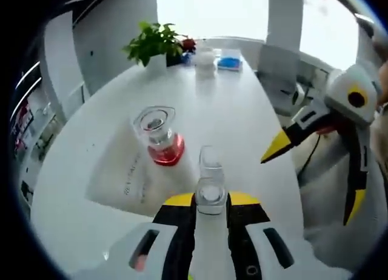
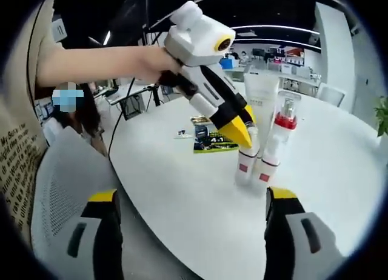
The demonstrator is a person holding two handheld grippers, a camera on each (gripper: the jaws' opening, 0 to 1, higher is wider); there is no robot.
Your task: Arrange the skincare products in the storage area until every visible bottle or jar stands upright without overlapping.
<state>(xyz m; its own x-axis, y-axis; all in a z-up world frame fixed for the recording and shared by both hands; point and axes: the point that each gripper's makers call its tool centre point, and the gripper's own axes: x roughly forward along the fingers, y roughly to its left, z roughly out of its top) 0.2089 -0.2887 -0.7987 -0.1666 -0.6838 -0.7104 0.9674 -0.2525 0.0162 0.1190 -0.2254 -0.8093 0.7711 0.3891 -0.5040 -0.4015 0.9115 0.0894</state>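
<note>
My left gripper (image 1: 211, 200) is shut on a slim white bottle with a clear cap (image 1: 210, 183), gripping it near the top. In the right gripper view the same left gripper (image 2: 239, 131), held by a hand, clamps that white bottle (image 2: 244, 165), which stands upright with its base on the white table (image 2: 182, 195). Right beside it stands a bottle with a red band and clear cap (image 2: 277, 140) (image 1: 162, 137). A tall white tube (image 2: 260, 92) (image 1: 130, 174) stands upright behind them. My right gripper (image 2: 193, 198) (image 1: 312, 183) hangs open nearby, holding nothing.
A potted plant (image 1: 154, 42), a white container (image 1: 205, 56) and a blue item (image 1: 229, 63) sit at the table's far end. A green booklet (image 2: 212, 140) lies flat behind the bottles. A grey mesh chair (image 2: 66, 183) stands by the table edge.
</note>
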